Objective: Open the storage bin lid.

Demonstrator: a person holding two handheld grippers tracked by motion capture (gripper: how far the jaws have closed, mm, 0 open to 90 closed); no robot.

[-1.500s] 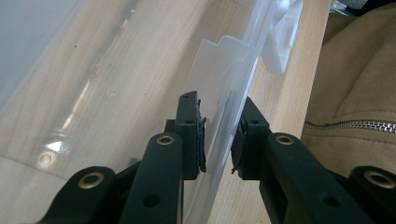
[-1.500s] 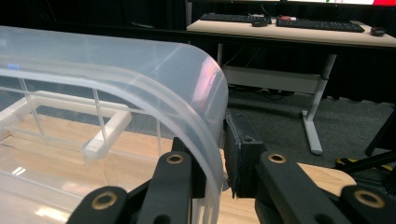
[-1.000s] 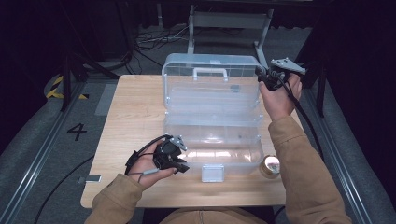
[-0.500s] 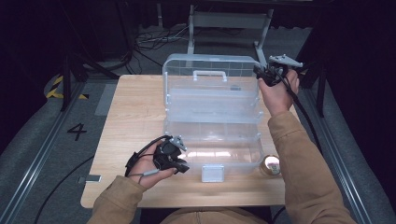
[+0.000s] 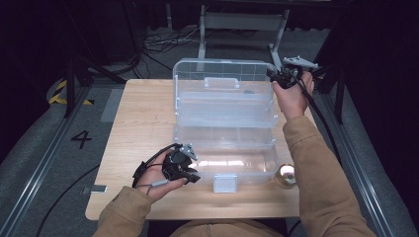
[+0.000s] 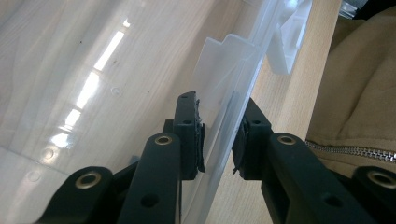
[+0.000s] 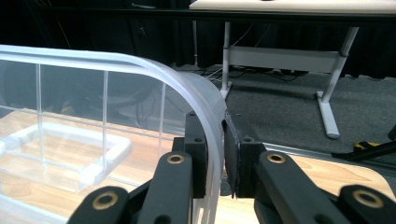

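A clear plastic toolbox lies open on the wooden table, its lid standing upright at the back. My left gripper is at the box's front left corner. In the left gripper view its jaws straddle the clear front wall, shut on it. My right gripper is raised at the lid's upper right corner. In the right gripper view the pads pinch the lid's curved rim. The lid's moulded handle shows through the plastic.
A white latch hangs at the box's front middle. A shiny round object sits by the front right corner. Behind the table stands a metal table frame with cables on the floor. A "4" mark is on the left floor.
My right gripper has shifted slightly up and back with the lid rim in it. The left gripper has stayed on the front wall.
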